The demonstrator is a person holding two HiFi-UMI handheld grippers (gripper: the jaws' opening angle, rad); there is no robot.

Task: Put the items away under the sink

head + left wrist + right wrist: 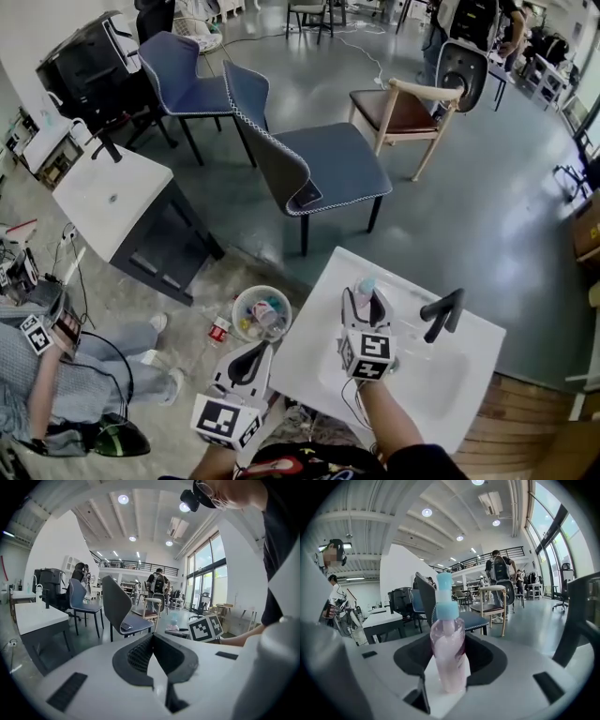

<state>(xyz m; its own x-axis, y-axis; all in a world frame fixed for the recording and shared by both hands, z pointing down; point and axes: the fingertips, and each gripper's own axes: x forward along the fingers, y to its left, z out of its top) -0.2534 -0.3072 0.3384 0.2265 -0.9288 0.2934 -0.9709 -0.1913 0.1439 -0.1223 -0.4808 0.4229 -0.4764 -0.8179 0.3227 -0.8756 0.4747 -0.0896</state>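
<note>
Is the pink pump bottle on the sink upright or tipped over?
Upright. The pink bottle stands on its base on the sink top, pump pointing straight up, between the right gripper jaws.

A big open-plan hall set up as a test workspace rather than a home: ahead of the jaws of the left gripper [152, 635], blue shell chairs [78, 598] stand on a polished concrete floor [469, 216] below a railed mezzanine [136, 566], recessed ceiling lights [123, 499] and full-height windows [206, 571]. One free-standing white sink vanity [483, 330] sits beneath the jaws of the right gripper [364, 292]. A second vanity [112, 197] stands well off to their left, and a person with a backpack [499, 569] stands farther ahead.
</note>
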